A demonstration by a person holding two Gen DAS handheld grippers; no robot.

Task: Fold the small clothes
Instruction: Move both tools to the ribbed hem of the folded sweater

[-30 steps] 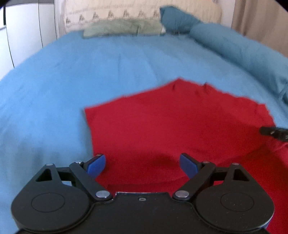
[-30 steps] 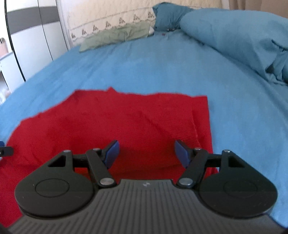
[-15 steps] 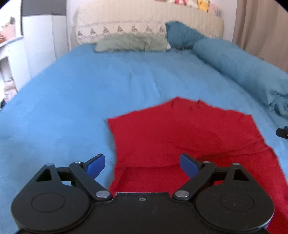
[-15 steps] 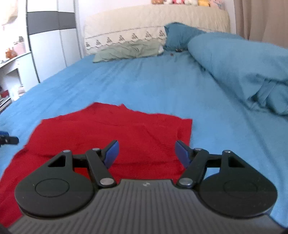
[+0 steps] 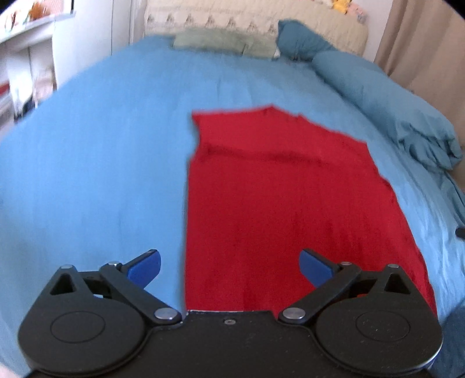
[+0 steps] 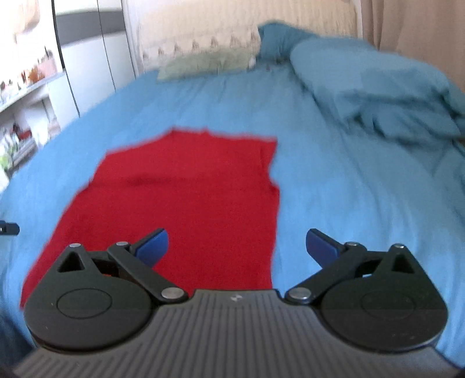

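Red garment [image 5: 290, 203] lengthwise toward headboard [image 5: 261, 17]

We see a wide bed covered by a smooth light-blue sheet [image 5: 101, 162]. Directly on it lie a flat red knit garment [image 5: 290, 203], a rumpled teal duvet [image 6: 377, 90] along the right side, and a pale green pillow [image 5: 221, 43] at the head.

You've got a blue bedsheet [image 5: 101, 162] under everything, with a rumpled teal duvet [image 6: 375, 90] bunched along its right side. Green pillow [image 5: 221, 43] sits against the cream headboard [image 5: 232, 17]; white wardrobe [image 6: 90, 64] stands left.
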